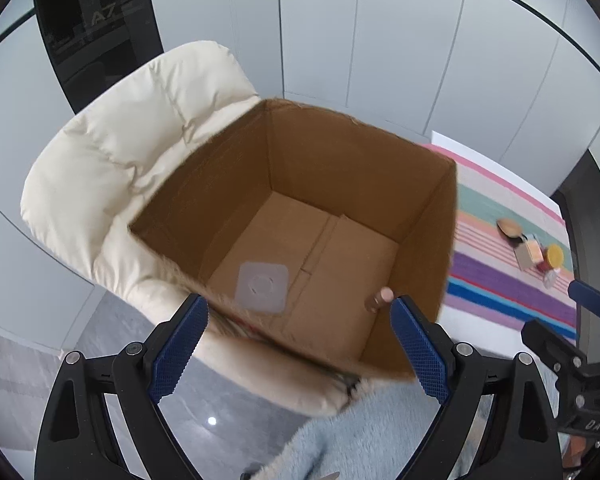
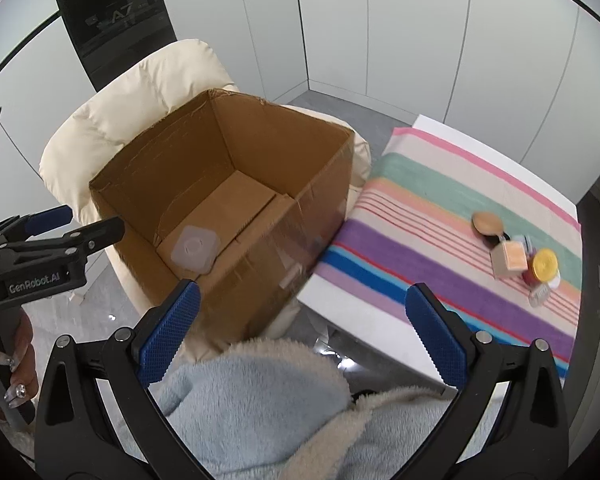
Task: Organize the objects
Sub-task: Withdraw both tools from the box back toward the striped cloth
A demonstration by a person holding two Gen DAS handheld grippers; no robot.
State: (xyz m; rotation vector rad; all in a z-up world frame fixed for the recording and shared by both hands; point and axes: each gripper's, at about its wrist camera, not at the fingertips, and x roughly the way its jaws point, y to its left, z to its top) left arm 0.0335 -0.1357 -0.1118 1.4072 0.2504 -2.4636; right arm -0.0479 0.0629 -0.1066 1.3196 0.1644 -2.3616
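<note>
Open cardboard box (image 1: 296, 216) sits on a cream padded chair (image 1: 112, 168), just beside the surface with the striped cloth (image 2: 440, 208). Box floor holds a translucent square pad (image 1: 263, 286) and, near the front wall, a small pinkish cylinder (image 1: 380, 298).

Left claw (image 1: 300, 356) – spread wide, nothing between the pads, poised over the box's near edge. Right claw (image 2: 300, 332) – also spread, empty, above a pale blue fleece garment (image 2: 256, 400).

On the cloth, well apart from the box: a round wooden piece (image 2: 487, 222), a small carton (image 2: 509, 264), a yellow-lidded jar (image 2: 543, 267), clustered together.
</note>
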